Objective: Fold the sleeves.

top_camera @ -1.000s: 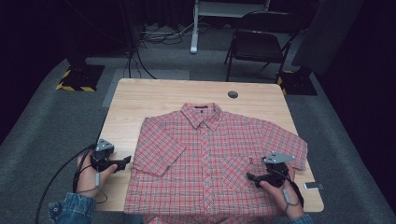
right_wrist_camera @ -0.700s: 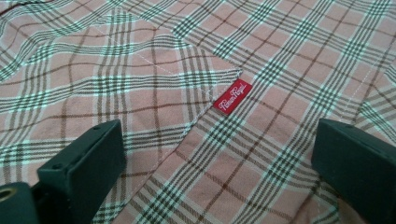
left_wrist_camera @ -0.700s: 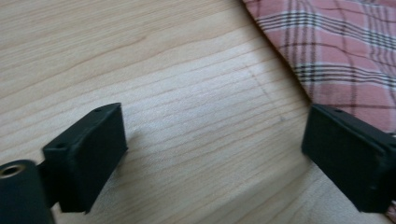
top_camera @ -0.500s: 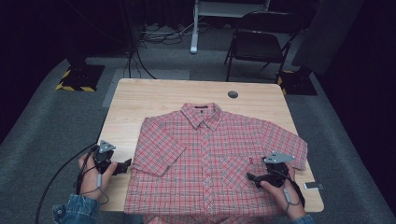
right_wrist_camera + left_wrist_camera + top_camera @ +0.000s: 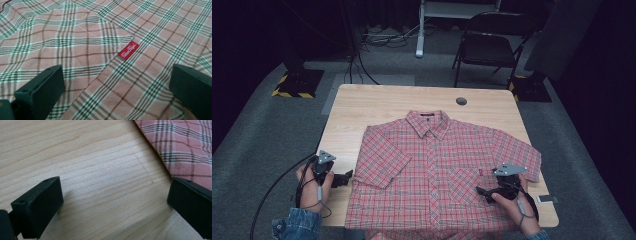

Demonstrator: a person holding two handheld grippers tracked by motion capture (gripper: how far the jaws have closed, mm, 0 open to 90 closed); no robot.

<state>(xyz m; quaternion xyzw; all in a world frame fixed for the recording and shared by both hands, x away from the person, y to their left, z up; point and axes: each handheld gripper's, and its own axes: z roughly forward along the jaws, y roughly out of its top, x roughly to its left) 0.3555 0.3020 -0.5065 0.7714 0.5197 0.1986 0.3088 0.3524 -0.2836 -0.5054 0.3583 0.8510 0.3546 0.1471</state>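
Shirt: a red plaid short-sleeved shirt [image 5: 437, 175] lies flat and face up on the near half of the wooden table [image 5: 382, 105], collar [image 5: 428, 121] toward the far edge, both sleeves spread out to the sides, hem at the near edge.
Chest pocket: the pocket [image 5: 75, 47] carries a small red label [image 5: 128, 50] at its corner; the right gripper view looks straight down on it.
Right gripper: the right gripper [image 5: 484, 191] sits over the lower part of the shirt on the person's right, near the pocket; in its own view the jaws stand wide apart over the cloth with nothing between them.
Left gripper: the left gripper [image 5: 348, 177] rests at the left edge of the table, just beside the shirt's side, pointing toward it; its jaws are spread wide above bare wood, and the plaid edge [image 5: 180, 147] runs close to one jaw.
Hands: a hand [image 5: 314, 182] with a denim cuff [image 5: 294, 225] holds the left gripper; the other hand [image 5: 514, 205] holds the right.
Table extras: a round cable hole [image 5: 461, 101] near the far edge; a small dark flat object [image 5: 547, 199] near the right corner, too small to identify.
Surroundings: a folding chair [image 5: 492, 45] and cables on grey carpet beyond the table.
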